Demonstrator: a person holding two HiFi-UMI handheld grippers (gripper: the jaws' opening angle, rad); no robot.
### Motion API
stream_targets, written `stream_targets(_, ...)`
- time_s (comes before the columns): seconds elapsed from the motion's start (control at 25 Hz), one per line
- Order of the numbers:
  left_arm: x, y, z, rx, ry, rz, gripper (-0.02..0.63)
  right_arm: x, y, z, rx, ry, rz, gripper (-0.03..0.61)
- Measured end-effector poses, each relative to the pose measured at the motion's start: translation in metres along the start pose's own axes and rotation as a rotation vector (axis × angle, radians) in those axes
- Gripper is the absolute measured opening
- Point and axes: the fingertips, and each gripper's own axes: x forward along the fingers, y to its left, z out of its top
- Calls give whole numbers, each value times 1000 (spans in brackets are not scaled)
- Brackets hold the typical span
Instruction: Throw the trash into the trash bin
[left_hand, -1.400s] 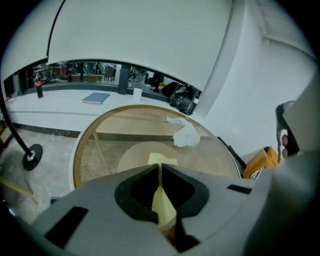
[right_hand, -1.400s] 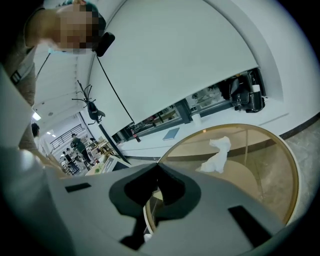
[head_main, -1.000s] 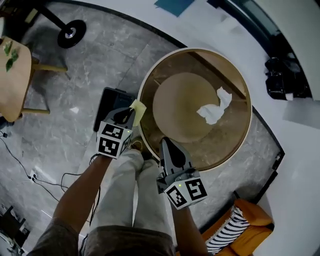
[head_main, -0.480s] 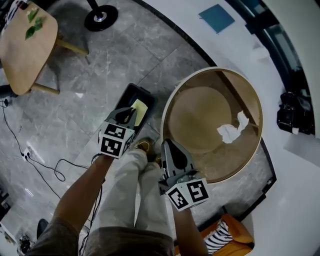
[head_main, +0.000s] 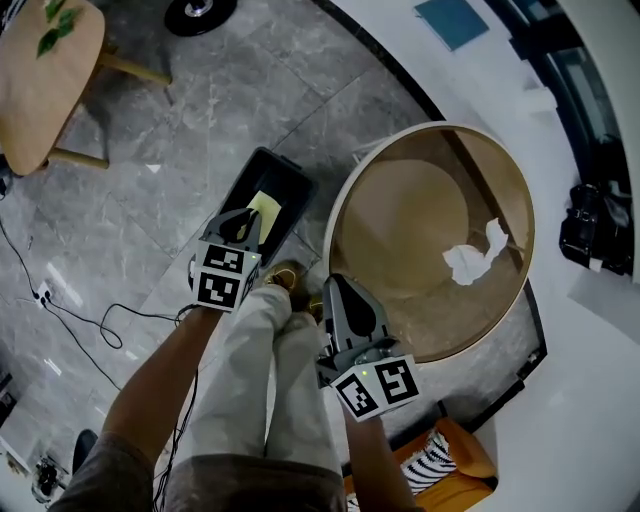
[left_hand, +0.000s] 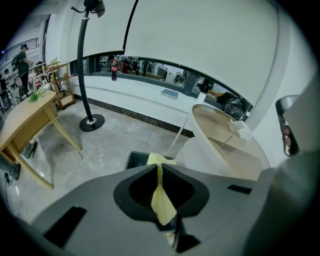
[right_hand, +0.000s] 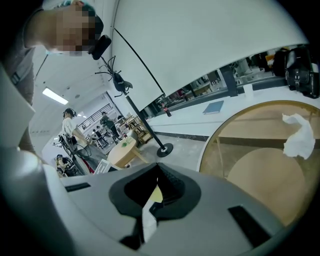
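- Pinched between the closed jaws of the left gripper (left_hand: 159, 167): a yellow paper scrap (left_hand: 161, 195), hanging down.
- Just beyond the jaw tips, on the grey floor: a black trash bin (left_hand: 136, 159).
- At right, a round table (left_hand: 220, 147) with a white crumpled tissue (left_hand: 243, 131) on top.

The head view is dim and low in contrast, the grey stone floor (head_main: 200, 110) dull under soft overhead light with faint shadows, while the white surface (head_main: 590, 380) at the right reads brightest and the glass-topped round counter (head_main: 430, 320) carries a mild sheen. Both claw views are wide-angle, bent hard and blackened at the corners, with a pale wall (left_hand: 200, 45) nearly blown out in the left one and a ceiling strip light (right_hand: 56, 96) glaring in the right. The left claw (left_hand: 159, 166) sits close to the lens as a dark, soft mass, though the yellow paper (left_hand: 162, 205) nipped in it reads sharp
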Motion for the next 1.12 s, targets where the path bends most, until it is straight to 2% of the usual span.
stream_targets(0.2, 4, 6, -4, 10, 11, 21, 38, 4, -2, 1, 8, -4, -9, 18)
stream_targets(0.4, 8, 6, -7, 15, 28, 15, 84, 6, -3, 1, 14, -4, -9, 18)
stream_targets(0.72, 7, 9, -3, 21, 22, 10, 84, 4, -6, 1, 27, -14, -28, 18)
stream_targets(1.04, -2, 5, 18, 45, -21, 6, 82, 1, -13, 3, 43, -35, -53, 18)
stream_targets(1.12, -8, 4, 25, 46, -32, 1, 64, 0, -15, 7, 45, -48, -62, 18)
